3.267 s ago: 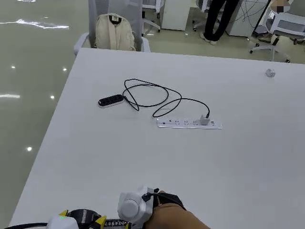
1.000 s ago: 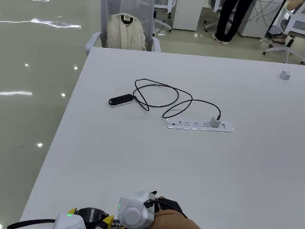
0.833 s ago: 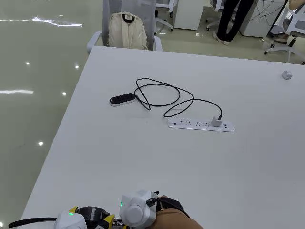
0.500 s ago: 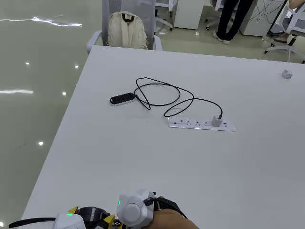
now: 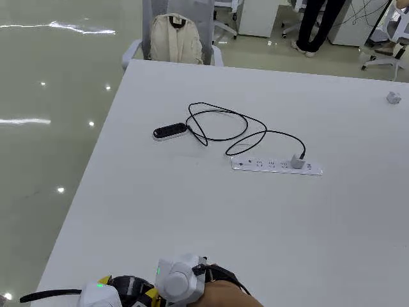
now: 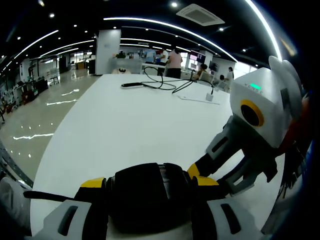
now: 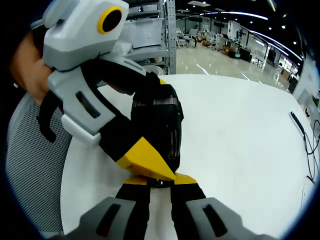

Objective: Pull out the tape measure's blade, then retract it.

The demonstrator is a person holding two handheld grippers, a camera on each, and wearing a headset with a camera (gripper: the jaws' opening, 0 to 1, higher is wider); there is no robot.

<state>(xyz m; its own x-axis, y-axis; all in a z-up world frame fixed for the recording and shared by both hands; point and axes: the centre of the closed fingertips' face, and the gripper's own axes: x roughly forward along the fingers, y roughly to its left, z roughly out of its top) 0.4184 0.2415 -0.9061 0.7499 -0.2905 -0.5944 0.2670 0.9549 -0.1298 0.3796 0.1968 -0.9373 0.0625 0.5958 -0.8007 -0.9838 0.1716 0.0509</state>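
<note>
The tape measure (image 5: 131, 289), black with yellow corners, sits at the near edge of the white table (image 5: 192, 211). My left gripper (image 6: 150, 212) is shut around its case (image 6: 150, 192). My right gripper (image 7: 155, 184) is closed on the blade tip right at the mouth of the case (image 7: 157, 120), with almost no blade showing between them. In the head view the left gripper (image 5: 99, 296) and the right gripper (image 5: 179, 280) sit close together at the bottom. The right gripper (image 6: 260, 115) comes into the left gripper view from the right. The left gripper (image 7: 82, 65) comes into the right gripper view from the left.
A white power strip (image 5: 276, 165) with a plugged-in charger lies mid-table. A looped black cable (image 5: 217, 125) runs from it to a small black device (image 5: 170, 131). A chair with a beige jacket (image 5: 172, 35) stands at the far end. The table's left edge is close.
The short stretch of blade seen between case and right gripper 3.3 s ago no longer shows. The grippers sit closer together. The head camera has shifted slightly.
</note>
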